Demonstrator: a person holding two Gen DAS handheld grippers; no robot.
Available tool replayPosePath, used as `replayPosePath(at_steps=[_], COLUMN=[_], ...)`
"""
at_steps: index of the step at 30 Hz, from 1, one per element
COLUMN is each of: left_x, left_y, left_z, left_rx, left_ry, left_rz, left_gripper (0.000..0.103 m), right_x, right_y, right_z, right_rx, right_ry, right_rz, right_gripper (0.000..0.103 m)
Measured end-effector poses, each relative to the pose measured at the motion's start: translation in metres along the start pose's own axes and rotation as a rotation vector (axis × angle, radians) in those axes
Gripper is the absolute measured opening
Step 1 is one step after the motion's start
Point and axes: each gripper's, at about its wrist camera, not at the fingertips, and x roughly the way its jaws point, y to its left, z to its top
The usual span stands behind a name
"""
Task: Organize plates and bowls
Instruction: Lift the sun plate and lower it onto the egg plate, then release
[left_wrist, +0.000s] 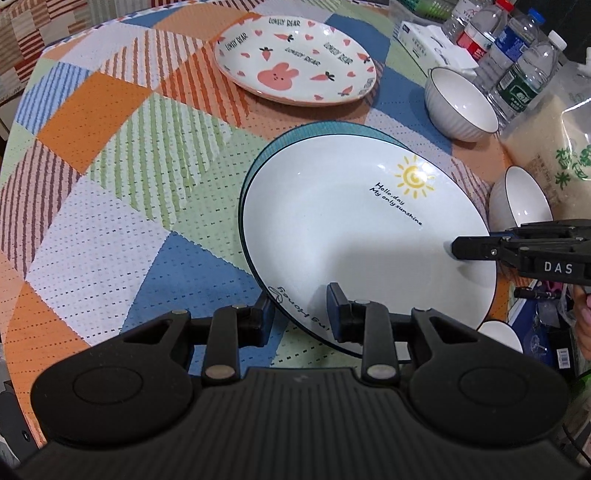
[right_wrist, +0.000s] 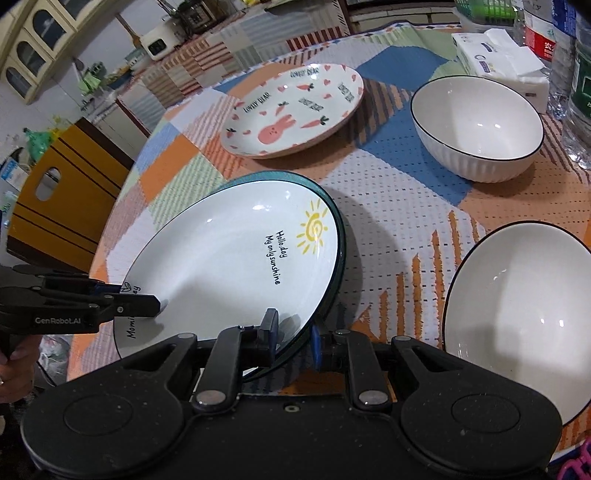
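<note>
A white plate (left_wrist: 332, 229) (right_wrist: 221, 251) with a yellow sun and black lettering is held by both grippers just over a teal plate (left_wrist: 314, 129) (right_wrist: 280, 181), whose rim shows on the far side. Whether the two plates touch I cannot tell. My left gripper (left_wrist: 301, 312) (right_wrist: 157, 302) is shut on the near-left rim. My right gripper (right_wrist: 293, 336) (left_wrist: 458, 249) is shut on the opposite rim, one finger above the plate and one below. A bunny-and-carrot plate (left_wrist: 295, 62) (right_wrist: 291, 110) lies farther back. A ribbed white bowl (left_wrist: 461, 107) (right_wrist: 476, 129) and a second bowl (left_wrist: 521, 199) (right_wrist: 517, 295) stand to the right.
A tissue box (left_wrist: 432, 44) (right_wrist: 498, 55), several water bottles (left_wrist: 517, 66) and a bag of rice (left_wrist: 554, 147) crowd the far right of the round, patchwork-clothed table (left_wrist: 129, 203). Another small white bowl (left_wrist: 498, 332) sits at the near right edge. A wooden chair (right_wrist: 55, 206) stands beyond the table's left.
</note>
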Motion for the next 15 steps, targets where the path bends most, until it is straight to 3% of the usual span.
replayPosePath(at_steps=[6,15], left_x=[0.005,0.016], left_y=[-0.001,0.001], left_z=[0.002,0.002], left_rx=[0.03,0.006], left_ry=[0.019,0.06], left_rz=[0.041,0.029], left_gripper=[0.029,0.028], right_x=[0.002,0.015], right_y=[0.025,0.033], right_z=[0.002,0.001], right_rx=[-0.115,-0.156], right_ry=[0.016,0.021], right_rz=[-0.126,-0.229], right_gripper=[0.024,0.025])
